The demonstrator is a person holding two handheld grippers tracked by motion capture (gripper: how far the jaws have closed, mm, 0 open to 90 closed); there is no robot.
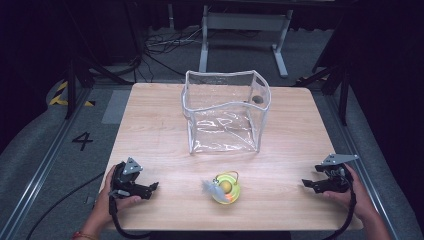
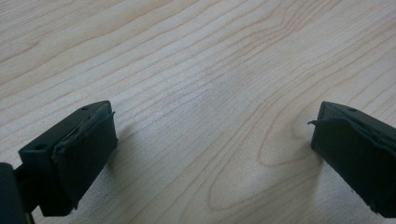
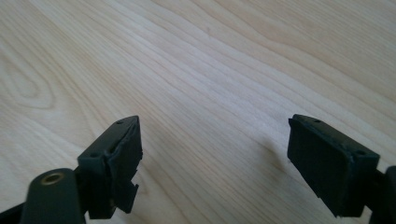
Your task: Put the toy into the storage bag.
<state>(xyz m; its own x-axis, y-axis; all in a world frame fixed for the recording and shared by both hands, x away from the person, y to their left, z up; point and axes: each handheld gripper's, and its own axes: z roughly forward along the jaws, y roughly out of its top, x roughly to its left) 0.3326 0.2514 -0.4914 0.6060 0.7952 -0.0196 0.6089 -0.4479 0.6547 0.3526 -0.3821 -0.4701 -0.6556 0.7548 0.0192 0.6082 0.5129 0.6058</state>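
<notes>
Three things are sitting on the pale wooden bench (image 1: pixel 150 135) in the high view: a clear plastic pouch (image 1: pixel 226 112), a small yellow toy (image 1: pixel 225 188), and the two hand-held tongs. The pouch is standing upright and open-topped toward the far side, its glossy see-through walls edged in white piping and its rim sagging in waves. The toy is lying near the front edge, roughly midway between the hands; it is looking like a round yellow-green disc with a small ball at its middle, a thin loop on its right and a tuft of pale feathers trailing to its left, so its long axis is running left to right. The left tongs (image 1: pixel 154 186) are pointing right toward it, the right tongs (image 1: pixel 306 183) are pointing left, both well apart from it. The left gripper view (image 2: pixel 210 135) and right gripper view (image 3: pixel 215 144) are showing close wood grain and matte black padded jaws, spread wide with nothing between them.
</notes>
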